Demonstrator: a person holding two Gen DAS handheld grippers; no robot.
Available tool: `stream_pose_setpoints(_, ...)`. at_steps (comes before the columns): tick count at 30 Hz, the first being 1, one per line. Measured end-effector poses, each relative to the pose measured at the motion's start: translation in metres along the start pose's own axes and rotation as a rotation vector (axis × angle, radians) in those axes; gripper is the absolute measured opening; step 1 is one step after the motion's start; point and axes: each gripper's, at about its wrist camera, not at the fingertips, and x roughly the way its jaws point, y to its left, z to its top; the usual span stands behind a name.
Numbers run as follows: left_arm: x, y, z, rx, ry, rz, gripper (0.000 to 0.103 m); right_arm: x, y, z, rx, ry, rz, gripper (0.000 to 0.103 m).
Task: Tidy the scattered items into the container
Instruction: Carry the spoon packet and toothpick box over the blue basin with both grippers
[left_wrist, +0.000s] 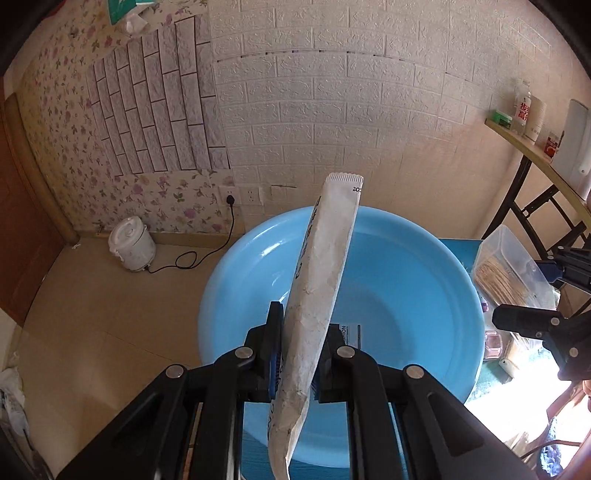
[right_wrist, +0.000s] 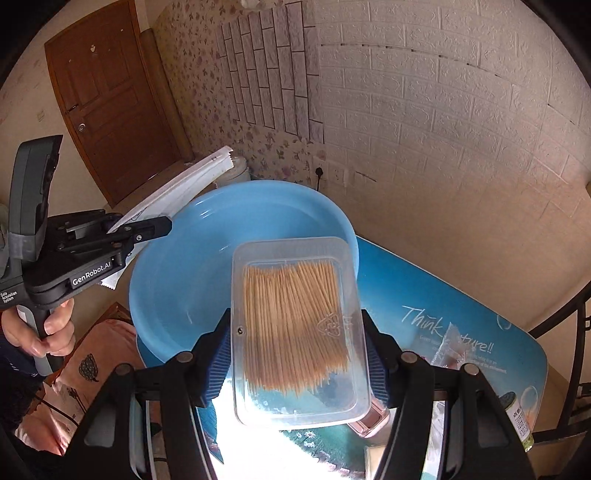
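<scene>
Blue plastic basin (left_wrist: 388, 266): empty, awaiting items.
Left gripper (left_wrist: 299, 354): clamped on long white paper packet (left_wrist: 321, 277), poised over basin.
Right gripper (right_wrist: 297, 354): part-open jaws clasp clear plastic toothpick box (right_wrist: 295, 332), near rim.

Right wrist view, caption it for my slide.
Right tool holds a clear toothpick box above the blue basin.
</scene>
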Motion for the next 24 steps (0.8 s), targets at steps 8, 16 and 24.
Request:
stream_pose_setpoints(8, 0.026, 0.001, -0.005, 0.007, 0.055, 0.032, 0.014, 0.029, 0.016, 0.017, 0.000, 0.029, 0.007, 0.064)
stream_pose_setpoints(16, 0.038, 0.000, -0.010, 0.007, 0.080, 0.040, 0.017, 0.056, 0.013, 0.026, 0.005, 0.066, 0.013, 0.064)
stream_pose_setpoints(24, 0.022, 0.011, -0.010, -0.033, 0.029, 0.046, 0.093, 0.062, 0.016, 0.029, -0.005, 0.073, 0.015, 0.064)
